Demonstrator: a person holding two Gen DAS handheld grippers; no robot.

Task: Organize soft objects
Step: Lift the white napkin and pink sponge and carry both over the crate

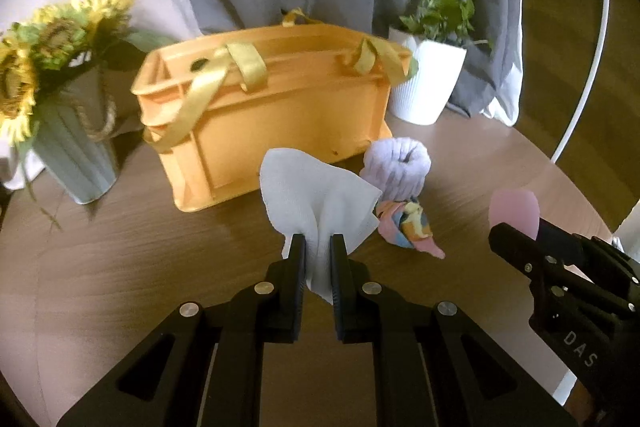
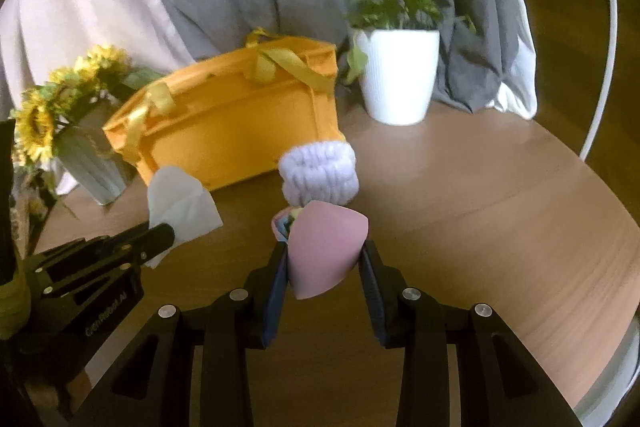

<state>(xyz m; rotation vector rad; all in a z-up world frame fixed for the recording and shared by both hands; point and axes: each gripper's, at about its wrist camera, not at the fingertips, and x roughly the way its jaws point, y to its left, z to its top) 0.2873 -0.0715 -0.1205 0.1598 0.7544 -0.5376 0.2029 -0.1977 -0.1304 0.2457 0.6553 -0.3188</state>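
**Above the counter: both tongs loaded, basket ahead**

From the left wrist view, the left tongs [image 1: 319, 247] point forward and downward over the wooden counter [image 1: 120, 267], jaws drawn tight on a pale grey cloth [image 1: 316, 195]. The cloth is bunched between the pads and fans out above them into two loose flaps, its lower corner hanging below the jaws, clear of the wood. Straight ahead stands the orange basket [image 1: 280, 115] with yellow ribbon handles [image 1: 208, 95], open at the top. Just right of the cloth, a lilac fluffy band [image 1: 396, 167] rests on the counter close to the basket's near corner, with a multicoloured scrunched fabric [image 1: 408, 223] lying against its near side. A sunflower bunch in a grey-green pot [image 1: 76, 155] stands left of the basket, a white potted plant [image 1: 428, 83] right of it. At the right edge the right tongs [image 1: 516, 227] enter side-on, a pink piece showing at their tip.

From the right wrist view, the right tongs [image 2: 324, 255] likewise tilt down toward the counter, jaws closed on a pink sponge-like wedge [image 2: 324, 251] held off the surface; it may be foam, though blur leaves that unsure. The lilac band sits just beyond it. The left tongs appear low left, carrying the grey cloth, angled toward the basket.
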